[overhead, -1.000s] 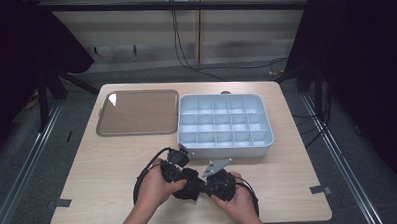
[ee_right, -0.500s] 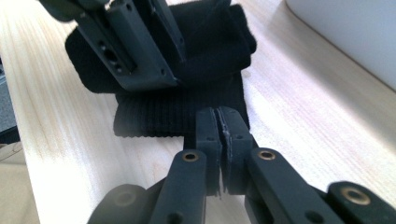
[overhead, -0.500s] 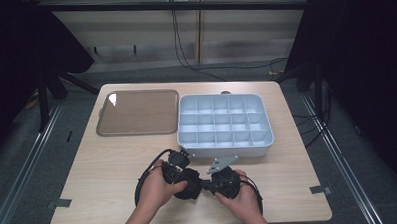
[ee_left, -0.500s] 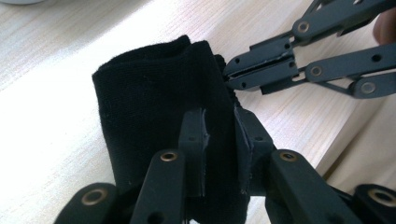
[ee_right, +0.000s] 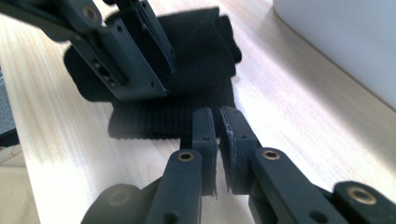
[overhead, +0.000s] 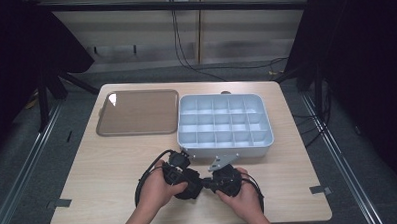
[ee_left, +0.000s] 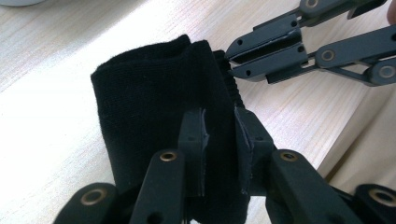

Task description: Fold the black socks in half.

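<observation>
tray [overhead: 136,112]: brown, flat, far left of tabletop [overhead: 298,153] | divided box [overhead: 224,125]: pale blue, many compartments, just right of tray, near it | tape marks [overhead: 321,190]: grey, at tabletop's near corners | cables [overhead: 184,47]: on floor behind

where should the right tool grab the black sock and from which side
Take the ribbed cuff edge of the black sock, the end lying flat on the table facing the right tool. Come in low along the tabletop. The left tool already pinches the folded part, so that end is taken.
</observation>
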A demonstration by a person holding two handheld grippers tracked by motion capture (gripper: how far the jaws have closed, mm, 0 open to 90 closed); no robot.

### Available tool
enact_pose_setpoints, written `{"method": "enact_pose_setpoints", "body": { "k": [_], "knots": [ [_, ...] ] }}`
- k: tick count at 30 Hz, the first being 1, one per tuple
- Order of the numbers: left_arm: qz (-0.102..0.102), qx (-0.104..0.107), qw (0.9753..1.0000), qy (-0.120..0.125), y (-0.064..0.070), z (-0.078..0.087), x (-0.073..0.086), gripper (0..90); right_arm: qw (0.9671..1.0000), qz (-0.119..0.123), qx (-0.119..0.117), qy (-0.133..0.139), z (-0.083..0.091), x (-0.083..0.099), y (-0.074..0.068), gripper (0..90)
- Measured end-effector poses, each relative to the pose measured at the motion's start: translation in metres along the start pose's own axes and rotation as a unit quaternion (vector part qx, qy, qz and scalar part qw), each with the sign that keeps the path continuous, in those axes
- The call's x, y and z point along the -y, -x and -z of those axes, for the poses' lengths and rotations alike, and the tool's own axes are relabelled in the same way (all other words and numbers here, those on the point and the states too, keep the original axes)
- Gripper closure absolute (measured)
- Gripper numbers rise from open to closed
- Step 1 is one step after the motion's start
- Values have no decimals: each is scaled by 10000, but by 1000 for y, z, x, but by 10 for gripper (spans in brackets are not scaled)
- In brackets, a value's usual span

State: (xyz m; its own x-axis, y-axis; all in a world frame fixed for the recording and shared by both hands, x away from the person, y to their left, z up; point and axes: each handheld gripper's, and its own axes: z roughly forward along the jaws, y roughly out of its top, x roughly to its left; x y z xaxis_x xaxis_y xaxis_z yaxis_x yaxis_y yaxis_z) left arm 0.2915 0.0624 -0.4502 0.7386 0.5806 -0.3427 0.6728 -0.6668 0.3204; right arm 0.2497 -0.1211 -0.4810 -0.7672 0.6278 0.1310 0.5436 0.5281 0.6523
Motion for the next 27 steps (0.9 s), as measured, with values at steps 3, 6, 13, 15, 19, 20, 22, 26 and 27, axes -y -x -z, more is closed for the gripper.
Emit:
{"method": "enact_pose_setpoints", "body": {
  "k": [3, 6, 13, 15, 19, 20, 22, 26, 27],
  "knots": [
    [-1, -6, 10000, 7, 1, 0, 1, 717, 10000, -7, 30, -26, -1, 4, 1, 847],
    [-21, -6, 10000, -20, 1, 0, 1, 720, 10000, -32, 0, -25, -2, 7, 2, 843],
    [72, 71, 9999, -44, -1, -4, 0, 748, 9999, -33, 98, -14, 7, 8, 7, 832],
    [47, 94, 9999, -45, -2, -5, 1, 773, 9999, -75, 130, -25, 10, 9, 9, 829],
    [-57, 55, 10000, -27, 1, -9, 3, 806, 9998, -58, 191, -44, 12, 11, 11, 829],
    [-71, 54, 10000, -23, 1, -9, 3, 810, 9998, -83, 174, -36, 12, 12, 11, 828],
    [-76, 50, 10000, -32, 1, -9, 3, 813, 9998, -86, 193, -66, 12, 13, 11, 828],
    [-115, -7, 9999, -36, 3, -9, 3, 811, 9998, -81, 192, -78, 11, 15, 11, 827],
    [-99, 11, 9999, -33, 3, -8, 3, 806, 9998, -82, 174, -66, 11, 15, 11, 826]
  ]
}}
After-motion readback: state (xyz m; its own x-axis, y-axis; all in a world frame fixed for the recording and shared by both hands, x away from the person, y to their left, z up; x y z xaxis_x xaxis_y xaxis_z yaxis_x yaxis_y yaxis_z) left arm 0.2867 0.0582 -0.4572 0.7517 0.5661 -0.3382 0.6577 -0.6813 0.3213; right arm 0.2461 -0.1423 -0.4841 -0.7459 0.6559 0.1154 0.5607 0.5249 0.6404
